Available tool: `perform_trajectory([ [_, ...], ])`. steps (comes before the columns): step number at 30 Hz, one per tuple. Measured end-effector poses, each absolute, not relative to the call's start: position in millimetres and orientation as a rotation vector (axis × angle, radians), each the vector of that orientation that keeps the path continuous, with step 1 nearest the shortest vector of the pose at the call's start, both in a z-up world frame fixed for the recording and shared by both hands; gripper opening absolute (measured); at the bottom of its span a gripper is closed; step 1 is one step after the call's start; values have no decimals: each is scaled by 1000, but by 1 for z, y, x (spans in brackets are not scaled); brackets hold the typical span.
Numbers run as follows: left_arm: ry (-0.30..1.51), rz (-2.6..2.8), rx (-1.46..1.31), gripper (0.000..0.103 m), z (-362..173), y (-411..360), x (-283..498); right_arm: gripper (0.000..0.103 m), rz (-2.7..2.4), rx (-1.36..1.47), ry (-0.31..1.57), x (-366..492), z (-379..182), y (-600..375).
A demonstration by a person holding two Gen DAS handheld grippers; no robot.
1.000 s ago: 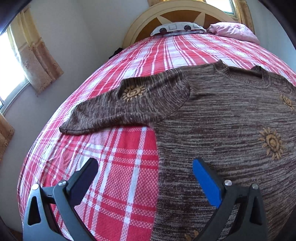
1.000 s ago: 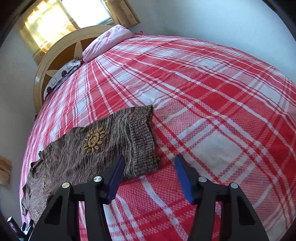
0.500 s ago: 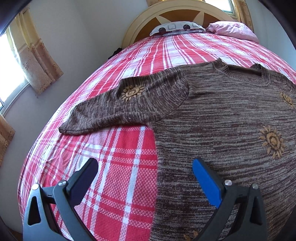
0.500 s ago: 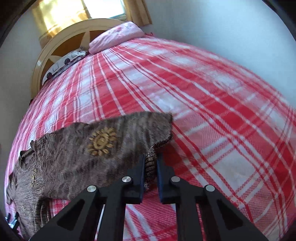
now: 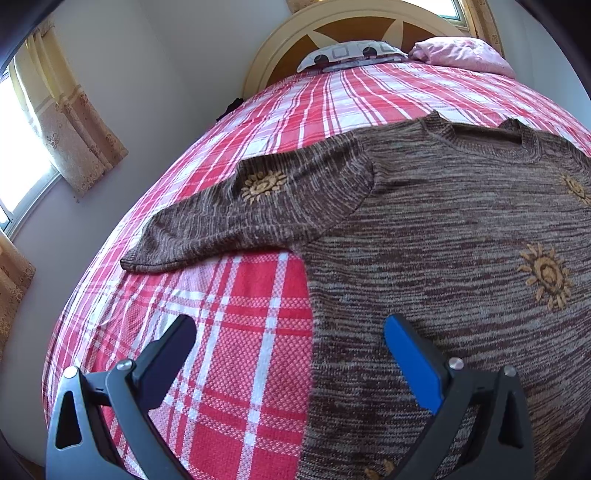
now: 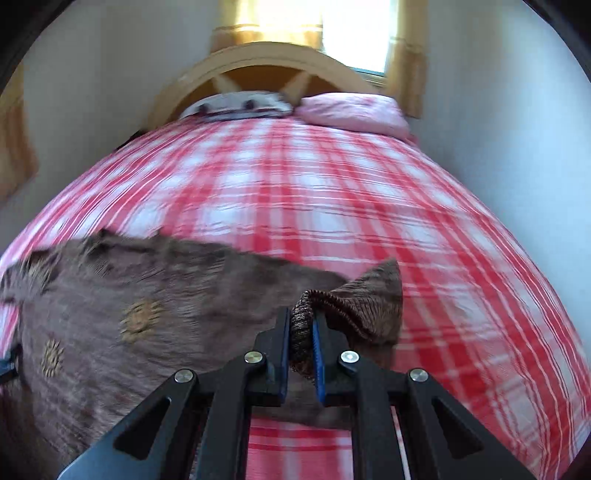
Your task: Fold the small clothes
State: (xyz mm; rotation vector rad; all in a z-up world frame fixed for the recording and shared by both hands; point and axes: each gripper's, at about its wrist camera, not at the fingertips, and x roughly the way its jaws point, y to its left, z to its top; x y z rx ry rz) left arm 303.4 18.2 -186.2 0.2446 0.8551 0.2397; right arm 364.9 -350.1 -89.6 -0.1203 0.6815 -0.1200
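Observation:
A brown knitted sweater (image 5: 443,236) with orange sun motifs lies spread on the red plaid bedspread (image 5: 236,332). Its one sleeve (image 5: 243,218) stretches out flat to the left. My left gripper (image 5: 288,332) hangs open just above the sweater's left side edge, nothing between its fingers. In the right wrist view the sweater body (image 6: 147,314) lies at the left, and my right gripper (image 6: 300,328) is shut on the ribbed cuff (image 6: 303,325) of the other sleeve (image 6: 369,306), which is lifted off the bed and drawn toward the body.
A patterned pillow (image 5: 347,53) and a pink pillow (image 5: 461,55) lie against the round wooden headboard (image 5: 332,26). Curtained windows (image 5: 70,122) stand at the left and behind the headboard. Bare bedspread (image 6: 406,206) stretches right of the sweater; a wall (image 6: 517,110) borders that side.
My right gripper shut on the sleeve cuff, lifted it and carried it sideways toward the sweater body while rolling. The left gripper and the spread sleeve have not moved.

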Motion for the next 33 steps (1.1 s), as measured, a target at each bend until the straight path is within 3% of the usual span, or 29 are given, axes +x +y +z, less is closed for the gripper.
perform_trajectory([
  [8, 852, 237, 249, 103, -185, 16, 303, 13, 98, -258, 797, 378, -137, -286],
  [9, 851, 233, 246, 103, -184, 17, 302, 18, 126, -263, 795, 374, -138, -286],
  [12, 840, 193, 229, 103, -175, 17, 296, 64, 217, -245, 750, 345, -132, -294],
  [16, 761, 125, 255, 103, -145, -4, 281, 64, 235, -168, 660, 303, -119, -327],
  [23, 708, -152, 337, 103, -111, -106, 289, 65, -4, -31, 532, 269, -121, -384],
  [30, 785, -353, 309, 77, -121, -202, 330, 65, -71, 70, 466, 257, -122, -408],
  [33, 836, -413, 281, 71, -131, -234, 347, 65, -94, 76, 445, 250, -121, -412],
])
